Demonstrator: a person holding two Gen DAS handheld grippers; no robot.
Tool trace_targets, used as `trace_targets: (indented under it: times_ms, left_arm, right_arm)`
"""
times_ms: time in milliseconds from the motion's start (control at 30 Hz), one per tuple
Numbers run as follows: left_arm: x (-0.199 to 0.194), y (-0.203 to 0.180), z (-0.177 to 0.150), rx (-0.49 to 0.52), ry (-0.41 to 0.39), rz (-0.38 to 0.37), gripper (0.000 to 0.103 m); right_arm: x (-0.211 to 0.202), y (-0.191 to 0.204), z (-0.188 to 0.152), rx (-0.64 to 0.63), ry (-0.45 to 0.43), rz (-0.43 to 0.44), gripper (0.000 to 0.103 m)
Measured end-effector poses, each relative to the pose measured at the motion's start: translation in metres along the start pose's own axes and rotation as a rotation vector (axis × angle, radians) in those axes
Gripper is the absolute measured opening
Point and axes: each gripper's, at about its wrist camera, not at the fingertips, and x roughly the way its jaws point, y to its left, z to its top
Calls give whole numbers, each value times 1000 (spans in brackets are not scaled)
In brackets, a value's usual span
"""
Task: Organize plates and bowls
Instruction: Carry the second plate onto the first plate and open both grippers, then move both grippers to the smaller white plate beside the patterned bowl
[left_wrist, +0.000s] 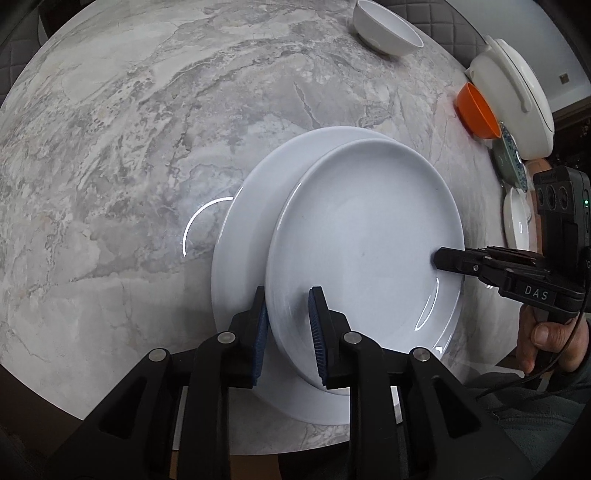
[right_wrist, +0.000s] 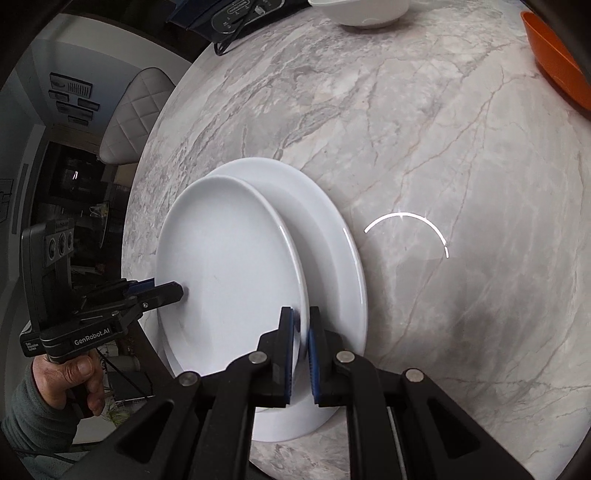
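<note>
Counted on marble table (left_wrist: 110, 147): two white plates (left_wrist: 365, 236) (left_wrist: 243, 229), one white bowl (left_wrist: 386, 27), one orange bowl (left_wrist: 476, 110), one lidded white dish (left_wrist: 513, 96).

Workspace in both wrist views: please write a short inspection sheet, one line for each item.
Surface: grey marble table, with a curved lamp reflection.
Job's things: upper plate held tilted over the lower plate, which lies flat; white bowl and orange bowl farther off.
Clutter: lidded white dish, patterned dish, small white dish.
Grippers: left gripper and right gripper each clamp the upper plate's rim.
Cables: black cable below the right hand.
Surroundings: quilted chair.
</note>
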Motion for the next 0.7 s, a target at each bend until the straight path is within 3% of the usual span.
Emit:
trace_targets:
  times_ms: [167,233,300,433,533,600,667,700]
  left_arm:
    - [-17,-4,-9,-4,-73,-28,69]
    - [-19,-6,-10,1,-83,-29,74]
    - [-24,-6,-12,-13,-100,-22,76]
    - [-43,1,-16,-60,-161,-29,78]
    - [-64,1,-17,-83,-234,-79,91]
    - [-78,-5,-13,-83,-286,-125,101]
    - [-87,-19,-7,-67,-317,-200,103]
    - [-89,-28,-3,-57,-326,-231,103]
  right_arm:
    - [-1,13,-1,-44,-22,-17,33]
    - [-3,18,-1,-65,-40,-23,51]
    - [-3,24,0,-80,-52,-28,61]
    - [-5,26,-1,-72,-61,-37,68]
    - [-13,25,-5,-41,-88,-34,81]
    - [-30,20,-10,-12,-132,10,89]
    - [-51,12,-19,30,-186,93,103]
    - [-62,6,-24,61,-211,141,103]
